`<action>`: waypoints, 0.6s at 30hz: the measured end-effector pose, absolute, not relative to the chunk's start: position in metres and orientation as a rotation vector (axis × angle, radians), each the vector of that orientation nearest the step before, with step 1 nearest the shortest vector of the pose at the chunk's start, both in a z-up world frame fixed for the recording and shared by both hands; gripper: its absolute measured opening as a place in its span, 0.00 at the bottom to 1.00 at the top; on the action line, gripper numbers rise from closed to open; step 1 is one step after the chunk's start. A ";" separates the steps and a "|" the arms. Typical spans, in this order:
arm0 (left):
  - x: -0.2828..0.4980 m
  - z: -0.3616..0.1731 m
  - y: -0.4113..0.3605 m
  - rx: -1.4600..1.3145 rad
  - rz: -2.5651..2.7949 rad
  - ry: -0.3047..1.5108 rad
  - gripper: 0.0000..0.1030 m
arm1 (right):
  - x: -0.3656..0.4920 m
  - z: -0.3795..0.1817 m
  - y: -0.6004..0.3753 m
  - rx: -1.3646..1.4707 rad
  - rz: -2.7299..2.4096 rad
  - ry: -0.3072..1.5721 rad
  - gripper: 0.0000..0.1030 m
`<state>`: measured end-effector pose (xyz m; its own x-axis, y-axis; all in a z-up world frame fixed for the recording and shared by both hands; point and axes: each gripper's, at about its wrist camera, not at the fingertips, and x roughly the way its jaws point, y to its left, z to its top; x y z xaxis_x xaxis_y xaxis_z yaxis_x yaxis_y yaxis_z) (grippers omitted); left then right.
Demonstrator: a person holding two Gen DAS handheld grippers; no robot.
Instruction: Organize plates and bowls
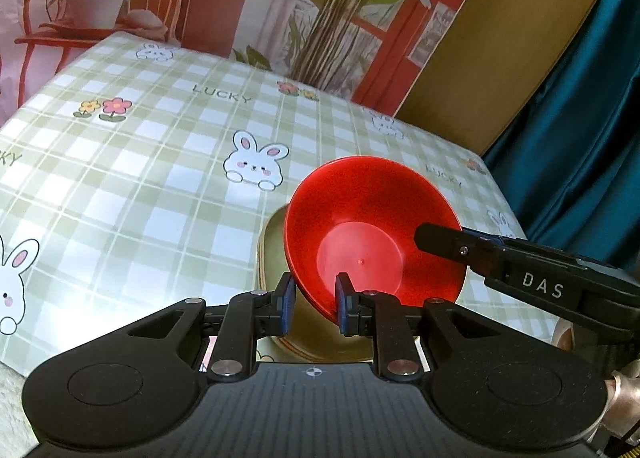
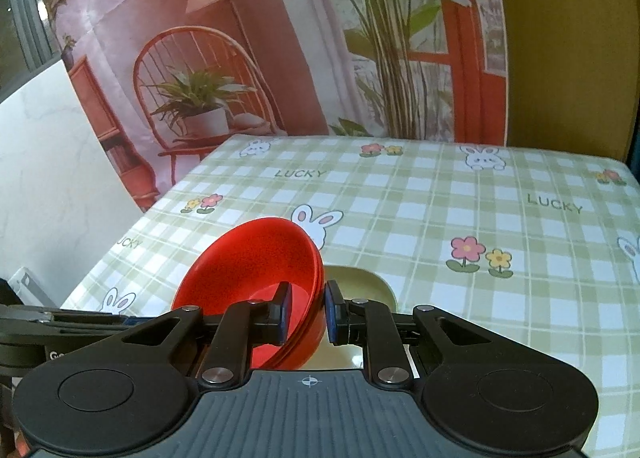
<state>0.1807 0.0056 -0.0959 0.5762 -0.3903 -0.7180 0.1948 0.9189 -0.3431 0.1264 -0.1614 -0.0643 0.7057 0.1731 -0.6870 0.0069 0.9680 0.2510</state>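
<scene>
Basically both grippers clamp red bowl (image 1: 372, 230) rim: left gripper (image 1: 314, 304) near side, right gripper (image 2: 306, 312) on right. Bowl's tilted, over beige plates (image 1: 276, 254) on bench (image 1: 140, 186), prob. to stack w/o slipping.

Red bowls (image 1: 372, 226): glossy plastic, round, flat circular base with a small centre nub. Rim edge shows layered lines in the right wrist view (image 2: 256, 278), so probably two or three nested together; exact count unclear. Pose: tilted steeply, opening facing partly sideways, not resting flat. Position: over the beige dish.

Beige dish (image 1: 276, 254): pale tan, rounded-rectangular, raised rim with thin stripes on the outer wall, upright on the table. Mostly covered by the red bowls; contact between them cannot be told.
</scene>
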 end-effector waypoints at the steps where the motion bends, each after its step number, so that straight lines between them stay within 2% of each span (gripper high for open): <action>1: 0.181 -0.097 0.006 -0.238 -0.346 0.897 0.21 | 0.126 -0.066 -0.162 0.247 0.094 0.785 0.17; 18: 0.202 -0.110 -0.006 -0.143 -0.347 0.924 0.21 | 0.139 -0.094 -0.171 0.280 0.078 0.825 0.17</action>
